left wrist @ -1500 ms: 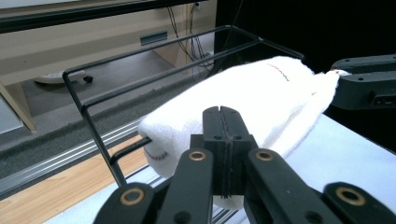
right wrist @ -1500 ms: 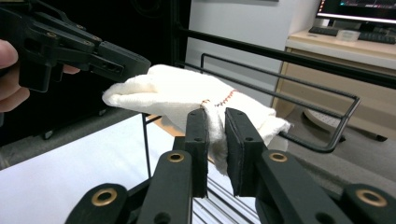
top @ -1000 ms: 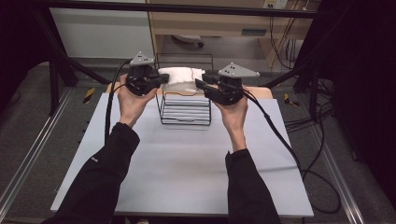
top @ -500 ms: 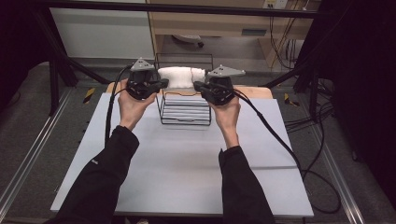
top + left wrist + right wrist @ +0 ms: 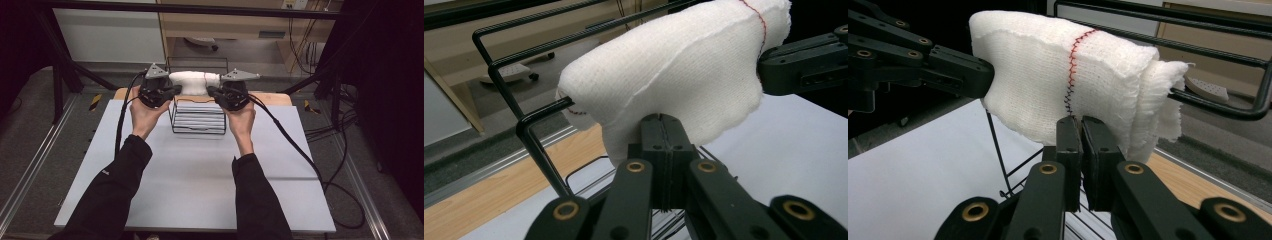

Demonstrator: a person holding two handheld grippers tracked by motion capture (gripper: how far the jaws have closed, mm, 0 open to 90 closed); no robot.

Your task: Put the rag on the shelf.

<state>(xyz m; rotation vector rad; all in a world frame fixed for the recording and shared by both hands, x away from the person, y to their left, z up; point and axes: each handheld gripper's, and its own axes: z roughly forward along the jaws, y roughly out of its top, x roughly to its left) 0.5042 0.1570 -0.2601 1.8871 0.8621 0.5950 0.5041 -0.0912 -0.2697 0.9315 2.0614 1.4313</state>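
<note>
Two hand-held grippers hold a white knitted cloth with a red stitched seam [image 5: 194, 82] stretched between them above the black wire rack [image 5: 198, 117], near the far edge of the white worktop [image 5: 200, 185]. The left hand-held gripper [image 5: 663, 131] is clenched on the cloth's lower left edge; the right hand-held gripper [image 5: 1080, 131] is clenched on its lower edge just below the seam. One rack bar pokes into the cloth's open left end.

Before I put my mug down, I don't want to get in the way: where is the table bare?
The white table top is bare between the sleeves and toward its left and right edges. It is crowded at the far middle, where the wire rack, the white cloth and both grippers meet.
</note>
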